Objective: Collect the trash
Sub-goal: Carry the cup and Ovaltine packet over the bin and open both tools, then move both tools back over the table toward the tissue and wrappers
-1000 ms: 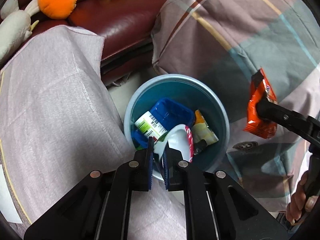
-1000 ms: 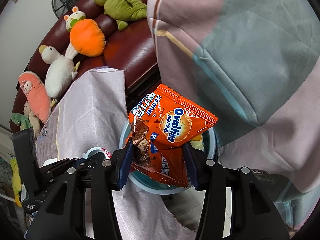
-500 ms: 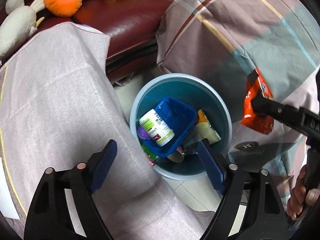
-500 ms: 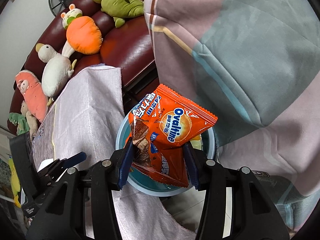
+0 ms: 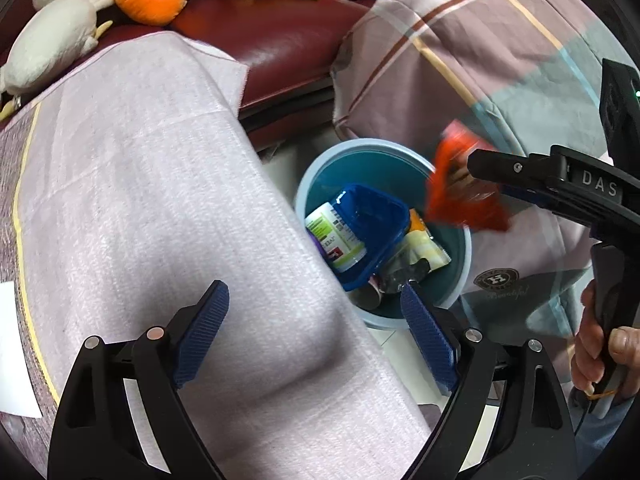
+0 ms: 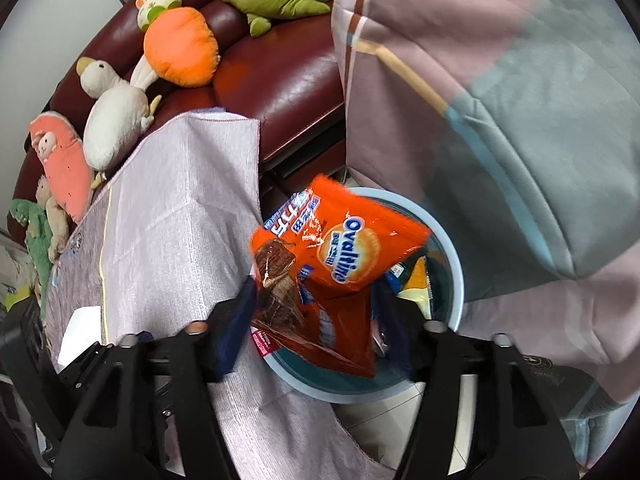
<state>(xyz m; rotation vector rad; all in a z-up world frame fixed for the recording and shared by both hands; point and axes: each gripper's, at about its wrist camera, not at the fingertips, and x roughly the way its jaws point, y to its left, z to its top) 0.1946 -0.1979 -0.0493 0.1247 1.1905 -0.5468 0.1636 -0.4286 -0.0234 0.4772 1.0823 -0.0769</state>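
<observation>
The left gripper (image 5: 314,332) is seen with its jaws spread wide and nothing between them, poised over the lavender-covered table (image 5: 140,200) near the edge that borders the blue bin (image 5: 464,248). The right gripper (image 6: 316,312) is seen over the bin mouth with the orange Ovaltine wrapper (image 6: 340,256) between its fingers; whether the wrapper is pinched or already released cannot be told, since the jaws look somewhat parted and the wrapper is motion-blurred in the left wrist view (image 5: 460,188). The wrapper is located above the bin's rim on the side nearest the plaid-covered cushion (image 6: 500,100), not yet among the contents. Risk is judged as follows: the wrapper is light and broad, so it could drift or catch on the rim and land on the floor tiles between bin and cushion if let go off-centre. The bin is already crowded by a blue tray (image 5: 372,232) and a white labelled bottle (image 5: 334,236), so the wrapper may perch on top. The left wrist view alone shows those contents and the person's right hand (image 5: 600,352) on the handle; the right wrist view alone shows the wrapper's printed face and the plush toys (image 6: 120,116) lined along the maroon sofa (image 6: 288,80).
</observation>
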